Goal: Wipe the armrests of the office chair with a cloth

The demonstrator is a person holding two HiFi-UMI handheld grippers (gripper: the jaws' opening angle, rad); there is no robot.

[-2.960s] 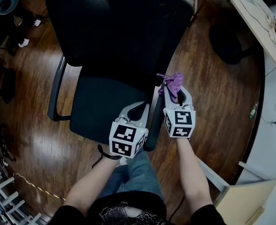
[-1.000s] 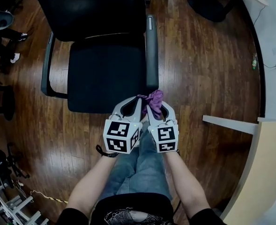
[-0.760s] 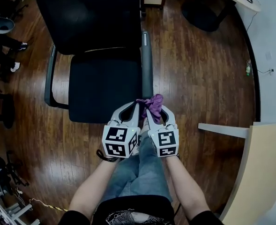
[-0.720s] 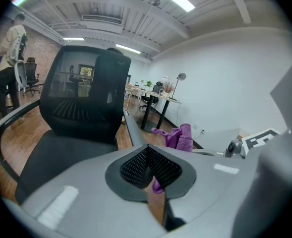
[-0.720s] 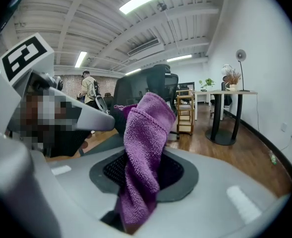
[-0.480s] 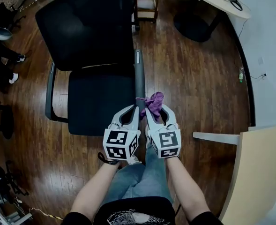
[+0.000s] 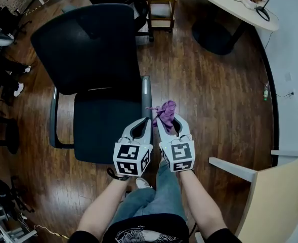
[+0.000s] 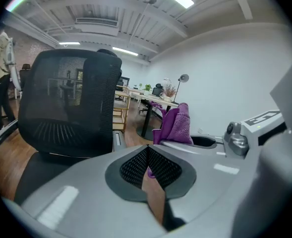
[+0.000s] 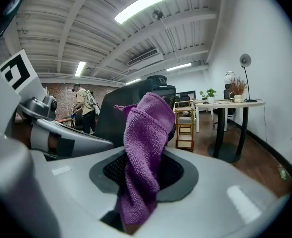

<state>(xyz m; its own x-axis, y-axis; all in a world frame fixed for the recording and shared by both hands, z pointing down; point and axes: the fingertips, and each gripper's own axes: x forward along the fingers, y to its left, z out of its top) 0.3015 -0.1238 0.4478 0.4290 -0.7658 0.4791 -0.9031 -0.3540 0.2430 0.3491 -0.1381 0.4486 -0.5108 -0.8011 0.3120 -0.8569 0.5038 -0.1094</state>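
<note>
So the right gripper (image 7: 162, 119) is pinching a purple cloth (image 7: 165, 109), bunched up and sticking out past the jaw tips. It sits right at the front end of the near armrest (image 7: 146, 92) of the office chair (image 7: 88, 49). The left gripper (image 7: 147, 121) is pressed together on nothing and sits just beside the right one.

If it were me, I'd tip the right gripper down so the loose wad of cloth lands flat on the armrest pad, not the hard plastic of the jaws. Then I'd run it lengthwise toward the backrest in one long pass and come back along the sides. Keep the pinch firm, since only a narrow bit of cloth is between the jaws and a snag could pull it out. The chair probably swivels or rolls, so I'd use the empty left gripper to brace the seat (image 7: 105, 128) or the armrest while wiping. The far armrest (image 7: 52, 118) sits across the seat and I reckon it needs a step around or a spin of the chair.

Stuff I can't make out:
- Whether the cloth is actually touching the armrest, because the grippers cover that front end in the head view.
- The armrest from the right gripper view, which points up at the ceiling and shows none of it. The left gripper view only catches a sliver.
- The chair base, which is hidden under the seat, so the rolling is a guess
</note>
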